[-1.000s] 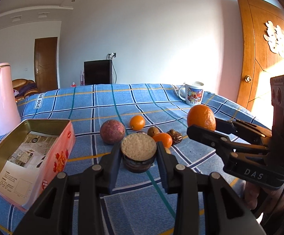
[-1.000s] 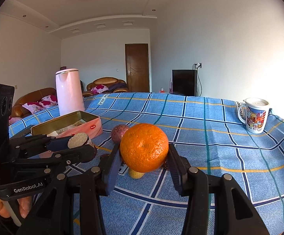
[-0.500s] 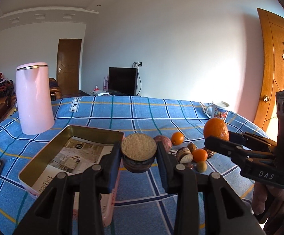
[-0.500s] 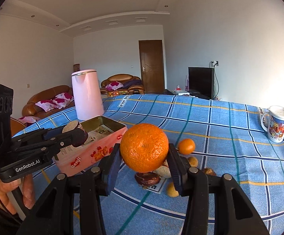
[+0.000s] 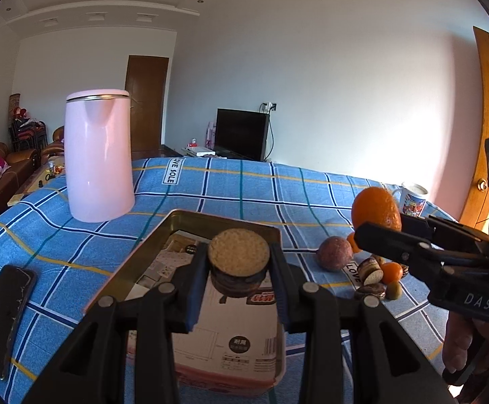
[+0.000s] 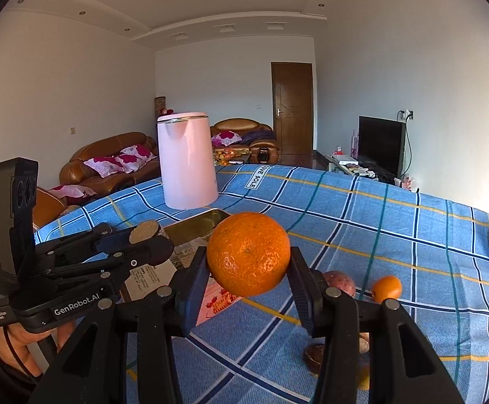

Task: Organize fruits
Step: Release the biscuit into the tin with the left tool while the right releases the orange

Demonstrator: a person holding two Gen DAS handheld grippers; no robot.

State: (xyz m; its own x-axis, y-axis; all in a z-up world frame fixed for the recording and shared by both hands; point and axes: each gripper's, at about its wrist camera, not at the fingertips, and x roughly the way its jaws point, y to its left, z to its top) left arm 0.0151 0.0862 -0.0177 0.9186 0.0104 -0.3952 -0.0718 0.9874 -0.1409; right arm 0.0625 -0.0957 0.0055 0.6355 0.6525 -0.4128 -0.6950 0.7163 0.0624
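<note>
My left gripper [image 5: 239, 267] is shut on a halved dark fruit [image 5: 238, 262] with a pale cut face, held over the near end of the open metal tin [image 5: 136, 262]. My right gripper [image 6: 248, 281] is shut on a large orange [image 6: 248, 253], held above the cloth just right of the tin [image 6: 204, 224]. The orange also shows in the left wrist view [image 5: 375, 208]. On the cloth lie a purple round fruit [image 5: 334, 253], small oranges [image 5: 392, 272] and halved dark fruits [image 5: 369, 270].
A pink kettle [image 5: 98, 158] stands behind the tin. A black phone [image 5: 3, 313] lies at the left. A printed mug [image 5: 413, 198] stands at the far right. The table wears a blue checked cloth [image 5: 237, 185]. Paper lines the tin's floor.
Both grippers have swung left from the fruit pile toward the tin, each still holding its fruit. The left gripper now hangs over the tin's near end.
</note>
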